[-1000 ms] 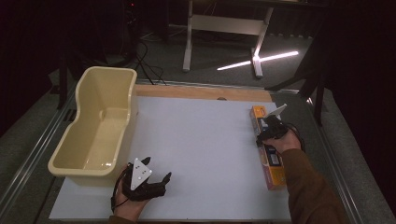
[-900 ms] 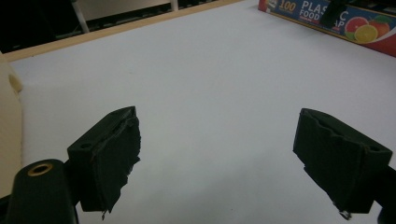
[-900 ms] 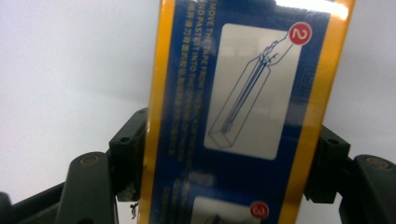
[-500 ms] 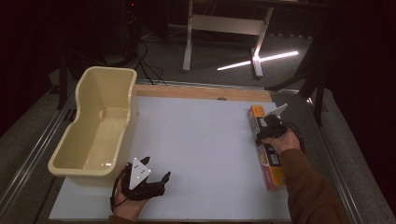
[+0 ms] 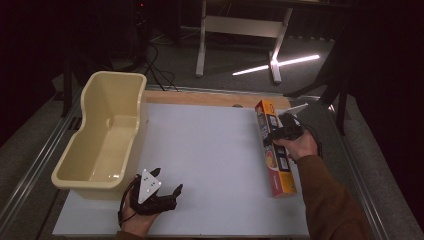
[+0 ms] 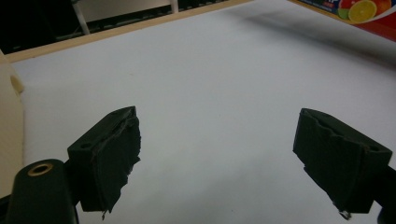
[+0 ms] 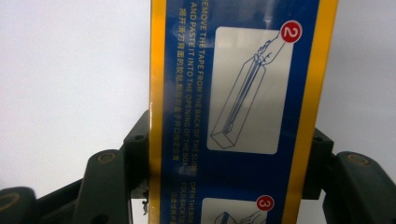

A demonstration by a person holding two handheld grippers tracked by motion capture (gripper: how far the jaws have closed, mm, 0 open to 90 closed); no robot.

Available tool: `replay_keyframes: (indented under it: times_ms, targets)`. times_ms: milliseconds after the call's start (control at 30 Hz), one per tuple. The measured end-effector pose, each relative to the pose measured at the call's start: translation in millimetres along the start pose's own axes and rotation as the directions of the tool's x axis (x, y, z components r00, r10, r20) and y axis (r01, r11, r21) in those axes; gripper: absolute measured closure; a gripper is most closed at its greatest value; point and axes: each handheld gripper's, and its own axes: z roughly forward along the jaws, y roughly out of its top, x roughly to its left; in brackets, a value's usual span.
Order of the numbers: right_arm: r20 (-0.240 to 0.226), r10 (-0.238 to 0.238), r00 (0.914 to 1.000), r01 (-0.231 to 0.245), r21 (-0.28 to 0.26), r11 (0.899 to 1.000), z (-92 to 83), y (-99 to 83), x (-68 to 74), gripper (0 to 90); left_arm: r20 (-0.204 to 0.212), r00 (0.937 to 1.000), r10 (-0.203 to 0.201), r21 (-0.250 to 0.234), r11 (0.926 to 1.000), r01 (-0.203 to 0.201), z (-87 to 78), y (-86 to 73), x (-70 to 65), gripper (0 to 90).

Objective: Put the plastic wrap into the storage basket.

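A long orange and blue box (image 5: 281, 175) lies along the right side of the white table (image 5: 210, 150). My right gripper (image 5: 274, 136) is shut on it near its far half, and that end is tipped up a little. The right gripper view has the box's blue face with printed steps (image 7: 243, 93) clamped across my right gripper (image 7: 229, 158). My left gripper (image 5: 167, 180) rests near the front left of the table, open and holding nothing. In its own view my left gripper (image 6: 224, 154) has its jaws wide apart over bare table, with a corner of the box (image 6: 359, 11) far off.
A cream plastic tub (image 5: 100, 135) stands on the left side of the table, just beyond my left gripper; its wall (image 6: 9, 116) edges the left gripper view. A wooden strip (image 5: 210, 98) runs along the table's far edge. Dark floor and a desk frame (image 5: 240, 30) lie behind.
My right gripper has shifted the box slightly left and away, raising its far end. The left gripper has stayed put, open.
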Motion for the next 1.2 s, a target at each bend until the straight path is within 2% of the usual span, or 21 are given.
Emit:
replay_keyframes:
  times_ms: [67, 133, 167, 200, 333, 400, 467, 500, 633, 667, 733, 833, 867, 900, 933, 967, 1067, 1100, 1133, 1167, 1200]
  targets:
    - [-0.013, 0.0, 0.9999, 0.0, -0.004, 1.0, -0.6, 0.4, 2.1, 39.3, 0.0, 1.0, 0.0, 0.0, 1.0, 0.0, 0.1, 0.0, -0.3, 14.8]
    - [-0.067, -0.012, 0.9977, 0.011, -0.022, 1.0, -3.3, 1.7, 11.9, 39.4, 0.001, 1.0, 0.003, 0.0, 1.0, -0.003, 0.2, -0.1, -0.9, 14.7]
    - [-0.067, -0.012, 0.9977, 0.011, -0.022, 1.0, -3.3, 1.7, 11.9, 39.4, 0.001, 1.0, 0.003, 0.0, 1.0, -0.003, 0.2, -0.1, -0.9, 14.8]
    - [-0.092, -0.018, 0.9956, 0.015, -0.037, 0.999, -5.3, 2.1, 19.0, 39.4, 0.003, 1.0, 0.004, 0.0, 1.0, -0.004, 0.0, -0.1, -1.2, 14.8]
    - [-0.132, -0.042, 0.9903, 0.034, -0.062, 0.997, -9.6, 2.3, 32.8, 39.3, 0.004, 1.0, 0.005, -0.001, 1.0, -0.005, -0.4, 0.0, -1.4, 14.8]
    - [-0.138, -0.05, 0.9891, 0.041, -0.067, 0.997, -10.3, 2.2, 35.2, 39.3, 0.004, 1.0, 0.005, -0.002, 1.0, -0.005, -0.5, 0.1, -1.3, 14.8]
    - [-0.19, -0.07, 0.9793, 0.056, -0.08, 0.995, -13.3, 1.3, 47.1, 39.3, 0.005, 1.0, 0.004, -0.002, 1.0, -0.004, -0.5, -0.1, -1.4, 14.8]
    - [-0.19, -0.07, 0.9793, 0.056, -0.08, 0.995, -13.3, 1.3, 47.1, 39.3, 0.005, 1.0, 0.004, -0.002, 1.0, -0.004, -0.5, -0.1, -1.4, 14.8]
    - [-0.242, -0.099, 0.9653, 0.075, -0.107, 0.991, -17.6, 0.6, 62.6, 39.4, 0.007, 1.0, 0.004, -0.003, 1.0, -0.004, -0.4, 0.0, -2.1, 14.8]
    - [-0.268, -0.114, 0.9566, 0.084, -0.121, 0.989, -19.5, 0.6, 69.9, 39.4, 0.008, 1.0, 0.003, -0.004, 1.0, -0.003, -0.5, 0.0, -2.2, 14.8]
    - [-0.277, -0.121, 0.9531, 0.088, -0.127, 0.988, -20.1, 0.6, 72.7, 39.4, 0.008, 1.0, 0.003, -0.004, 1.0, -0.003, -0.6, 0.1, -2.3, 14.8]
    - [-0.307, -0.139, 0.9416, 0.099, -0.143, 0.985, -22.6, 0.9, 84.7, 39.4, 0.01, 0.9999, 0.006, -0.004, 1.0, -0.006, -0.7, 0.1, -2.5, 14.7]
    - [-0.324, -0.147, 0.9347, 0.103, -0.149, 0.983, -24.1, 1.3, 91.5, 39.3, 0.01, 0.9999, 0.006, -0.004, 1.0, -0.006, -0.7, 0.1, -2.6, 14.7]
    - [-0.324, -0.147, 0.9347, 0.103, -0.149, 0.983, -24.1, 1.3, 91.5, 39.3, 0.01, 0.9999, 0.006, -0.005, 1.0, -0.006, -0.8, 0.1, -2.6, 14.7]
    - [-0.345, -0.156, 0.9255, 0.107, -0.155, 0.982, -25.5, 2.0, 97.2, 39.4, 0.011, 0.9999, 0.005, -0.006, 1.0, -0.005, -0.8, 0.0, -2.7, 14.7]
    - [-0.345, -0.156, 0.9255, 0.107, -0.155, 0.982, -25.5, 2.0, 97.2, 39.4, 0.011, 0.9999, 0.005, -0.006, 1.0, -0.005, -0.8, 0.0, -2.7, 14.7]
    - [-0.379, -0.164, 0.9107, 0.106, -0.171, 0.98, -28.7, 3.3, 108.4, 39.4, 0.012, 0.9999, 0.005, -0.006, 1.0, -0.005, -0.8, 0.0, -2.8, 14.7]
    - [-0.379, -0.164, 0.9107, 0.106, -0.171, 0.98, -28.7, 3.3, 108.4, 39.4, 0.012, 0.9999, 0.006, -0.007, 1.0, -0.005, -0.7, 0.0, -2.8, 14.7]
    - [-0.399, -0.167, 0.9015, 0.103, -0.177, 0.979, -29.3, 4.6, 113.5, 39.3, 0.011, 0.9999, 0.007, -0.007, 1.0, -0.007, -0.9, 0.1, -3.0, 14.7]
    - [-0.399, -0.167, 0.9015, 0.103, -0.177, 0.979, -29.3, 4.6, 113.5, 39.3, 0.011, 0.9999, 0.007, -0.007, 1.0, -0.007, -0.9, 0.1, -3.0, 14.7]
    - [-0.415, -0.165, 0.8947, 0.096, -0.182, 0.979, -29.9, 5.3, 119.6, 39.4, 0.011, 0.9999, 0.007, -0.008, 0.9999, -0.007, -1.1, 0.1, -3.0, 14.7]
